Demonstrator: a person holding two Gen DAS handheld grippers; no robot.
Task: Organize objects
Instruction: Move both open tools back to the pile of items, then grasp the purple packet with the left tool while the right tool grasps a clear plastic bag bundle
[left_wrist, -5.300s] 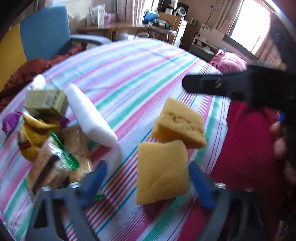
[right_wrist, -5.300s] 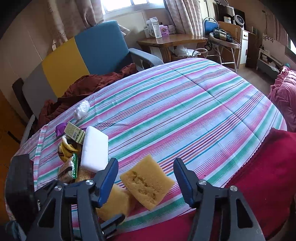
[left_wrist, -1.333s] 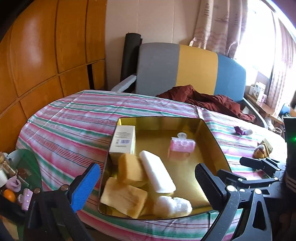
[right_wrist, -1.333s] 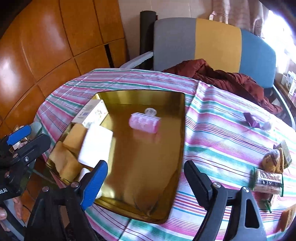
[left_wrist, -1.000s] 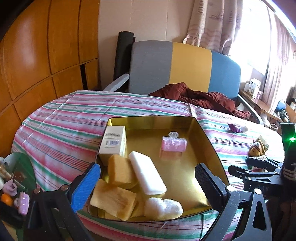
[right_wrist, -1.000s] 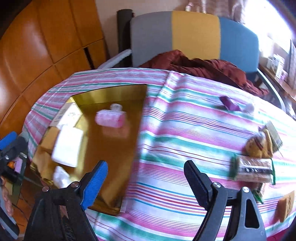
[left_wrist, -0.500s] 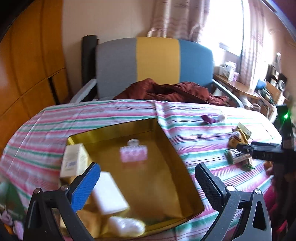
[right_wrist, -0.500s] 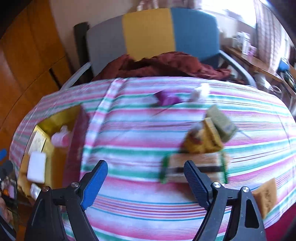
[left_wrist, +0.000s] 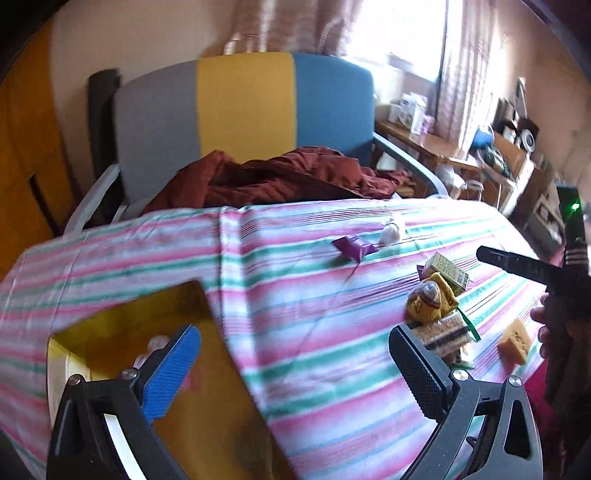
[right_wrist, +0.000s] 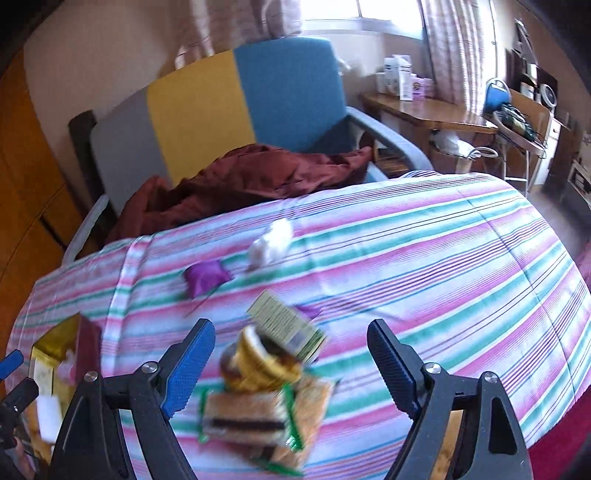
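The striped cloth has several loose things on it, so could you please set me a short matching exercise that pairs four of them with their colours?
Things:
1. Wrapper
2. Crumpled tissue
3. Small box
4. Sponge

Colours:
A. White
B. Yellow
C. Purple
D. Olive green

Pairs: 1-C, 2-A, 3-D, 4-B.

The wrapper and crumpled tissue lie side by side on the striped cloth. The small box leans on the pile of snacks, and the sponge lies apart, near the cloth's edge.
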